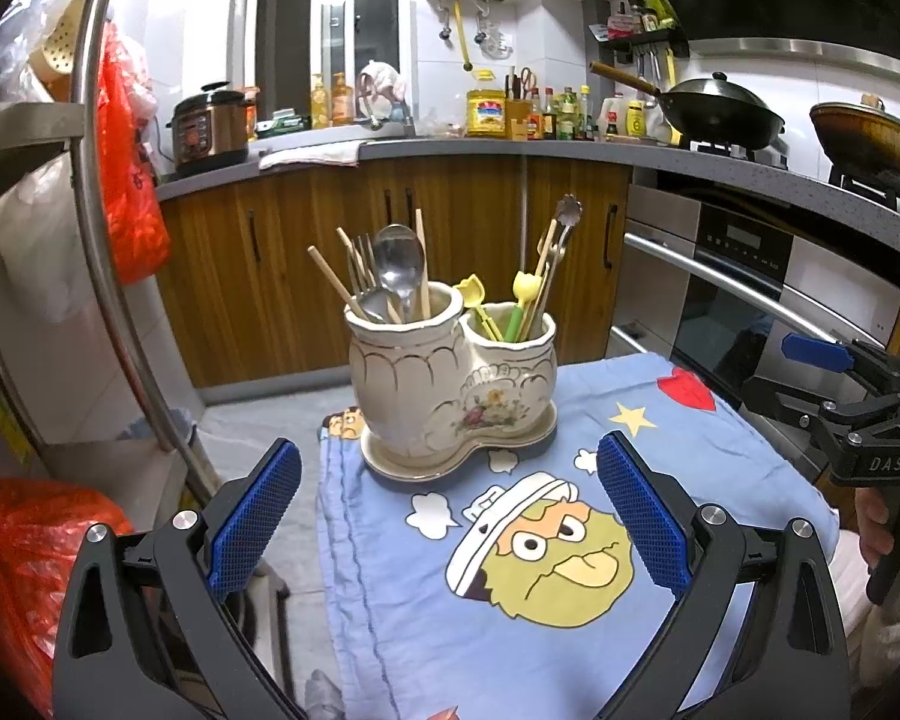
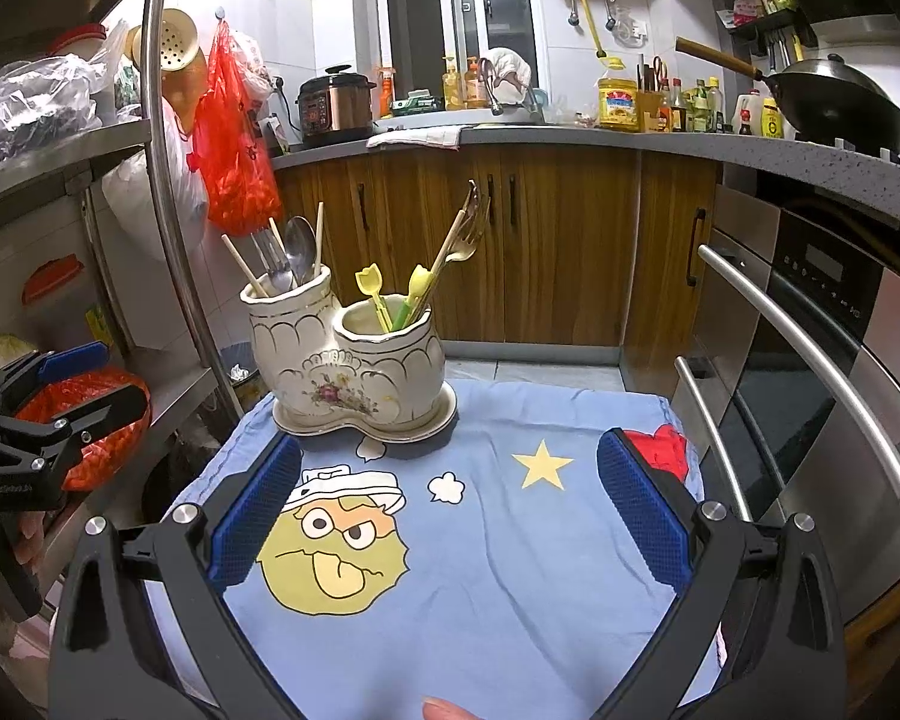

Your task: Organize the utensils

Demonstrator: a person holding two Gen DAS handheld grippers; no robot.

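Utensils stand sorted in a two-compartment ceramic holder at the cloth-covered desk's far end, nothing left loose, while left tool and right tool hover wide open, empty.

The left wrist view looks forward and slightly down between its wide-spread blue-padded black left gripper fingers, close to the cream ceramic double-pot utensil holder standing almost straight ahead on the blue cartoon-print cloth. The right wrist view sits further right and a little further back, between the equally spread right gripper fingers, so the holder falls left of centre. Both face the wooden kitchen cabinets and grey countertop, and each catches the other gripper at its edge.
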